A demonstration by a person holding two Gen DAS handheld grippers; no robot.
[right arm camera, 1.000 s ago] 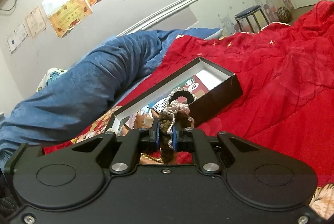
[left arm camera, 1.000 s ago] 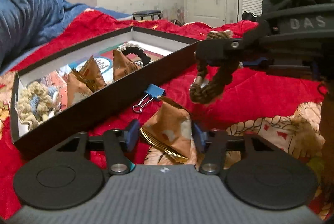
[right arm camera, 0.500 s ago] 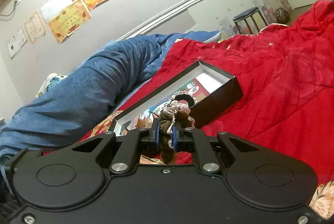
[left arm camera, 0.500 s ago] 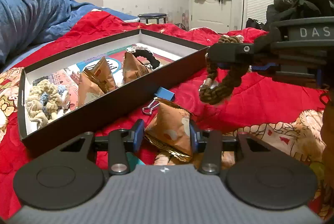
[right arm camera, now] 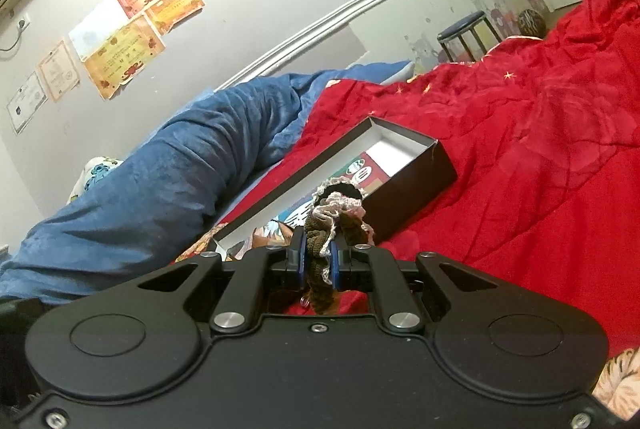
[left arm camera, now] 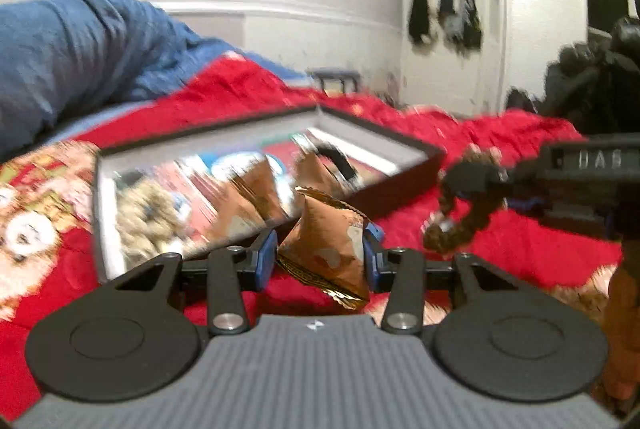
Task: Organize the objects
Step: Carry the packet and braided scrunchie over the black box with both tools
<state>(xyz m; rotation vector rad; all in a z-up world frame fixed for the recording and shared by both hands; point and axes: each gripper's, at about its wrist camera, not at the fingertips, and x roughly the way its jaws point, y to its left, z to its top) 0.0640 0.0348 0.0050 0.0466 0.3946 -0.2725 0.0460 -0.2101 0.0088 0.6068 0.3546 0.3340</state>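
My left gripper (left arm camera: 320,251) is shut on a brown and gold snack packet (left arm camera: 334,229), held off the red quilt just before the near wall of the black box (left arm camera: 396,189). This view is blurred. Inside the box lie similar packets (left arm camera: 256,197), a cream scrunchie (left arm camera: 148,213) and a black scrunchie (left arm camera: 340,161). My right gripper (right arm camera: 318,257) is shut on a brown scrunchie (right arm camera: 316,285) with pale lace trim. It hangs over the quilt to the right of the box (right arm camera: 412,189). From the left wrist, that scrunchie (left arm camera: 460,225) dangles under the right gripper's fingers (left arm camera: 472,175).
A rolled blue blanket (right arm camera: 160,169) lies along the far side of the box. Red quilt (right arm camera: 540,149) spreads to the right. A stool (right arm camera: 464,29) stands by the wall, and black bags (left arm camera: 592,85) are piled at the right.
The left gripper has risen with the packet and shifted toward the box, rolling a little. The blue binder clip is no longer visible. The right gripper has stayed put with its scrunchie.
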